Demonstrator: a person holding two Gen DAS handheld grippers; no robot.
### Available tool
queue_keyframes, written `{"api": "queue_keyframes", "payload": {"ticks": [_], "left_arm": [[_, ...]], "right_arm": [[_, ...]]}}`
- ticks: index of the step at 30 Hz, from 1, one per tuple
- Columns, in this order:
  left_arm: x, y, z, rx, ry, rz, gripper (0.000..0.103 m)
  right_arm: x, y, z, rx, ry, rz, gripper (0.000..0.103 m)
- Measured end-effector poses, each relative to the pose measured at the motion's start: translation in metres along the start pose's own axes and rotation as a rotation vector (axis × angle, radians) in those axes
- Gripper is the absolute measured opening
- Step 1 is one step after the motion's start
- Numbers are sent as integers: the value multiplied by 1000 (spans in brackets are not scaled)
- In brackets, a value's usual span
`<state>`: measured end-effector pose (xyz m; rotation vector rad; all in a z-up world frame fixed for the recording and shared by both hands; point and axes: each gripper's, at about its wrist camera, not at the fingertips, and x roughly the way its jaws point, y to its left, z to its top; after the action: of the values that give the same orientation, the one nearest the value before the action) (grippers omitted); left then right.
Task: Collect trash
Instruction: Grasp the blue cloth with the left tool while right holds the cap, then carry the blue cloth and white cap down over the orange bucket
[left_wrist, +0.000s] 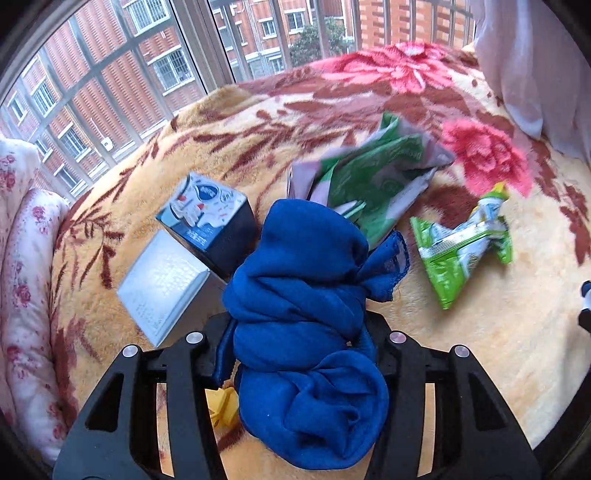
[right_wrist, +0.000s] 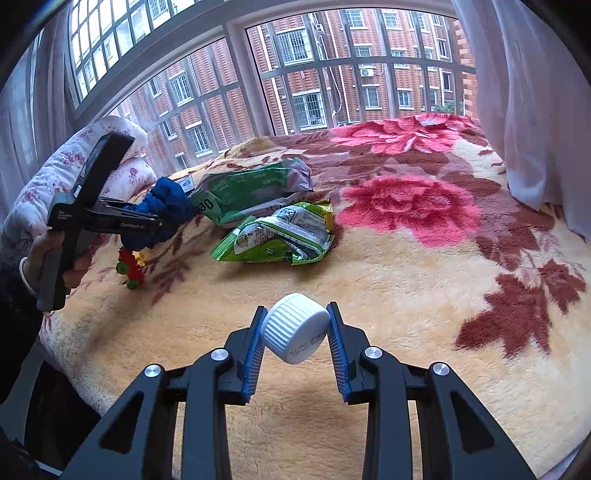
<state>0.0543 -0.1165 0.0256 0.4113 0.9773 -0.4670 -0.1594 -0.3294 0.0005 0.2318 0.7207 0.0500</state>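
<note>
So the trash here is mostly wrappers lying on the flowery blanket (right_wrist: 388, 295). There's a crumpled light-green snack wrapper (right_wrist: 275, 236) about mid-bed, and just behind it, touching or nearly so, a bigger green-and-grey bag (right_wrist: 255, 192). Both are loose on the bed, nothing gripping them, so that part of the job looks not yet done.

The right gripper (right_wrist: 295, 332) is in the near foreground, pinching a white ribbed bottle cap (right_wrist: 295, 332) between its blue pads, tilted a bit. I'd count that as one piece of trash in hand, not yet dropped anywhere. No bin or bag for collecting shows in either view, so I can't say where it's meant to go.

Over at the left, the left gripper (left_wrist: 299, 332) has a bundle of blue cloth (left_wrist: 306, 332) bunched between its jaws; the jaws are closed in on it, and it hangs lifted off the blanket. Whether the cloth counts as trash, hard to say.

Beyond it sit a dark box with a cartoon print (left_wrist: 207, 218) and a flat silvery box (left_wrist: 162, 284), touching each other. A small red, yellow and green toy (right_wrist: 131, 266) lies under the left gripper.

My guess: early-to-middle, wrappers left to grab.
</note>
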Motion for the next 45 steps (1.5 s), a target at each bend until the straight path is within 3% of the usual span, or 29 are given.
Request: {"api": "queue_keyframes", "payload": {"ticks": [9,14,20,31,45], "left_arm": [[-104,8,-2,-112,-251,-68,51],[-145,2,-39,-124,-319,-101,51],[-168,-20,-108,-88,-331,-140,51],[-163,-58,-216,-86,-227,-181,51],[-112,-84,-293,-87,-35,-212,51]], "right_arm": [[-32,27,7,-44,-59,28,33],[-55,47,3,-85,-71,50,33],[-76,76,-15,-139,-54,98,33],[-92,113,-63,-178,38,187,33],[-64,123,-149,-137,257,203,33]]}}
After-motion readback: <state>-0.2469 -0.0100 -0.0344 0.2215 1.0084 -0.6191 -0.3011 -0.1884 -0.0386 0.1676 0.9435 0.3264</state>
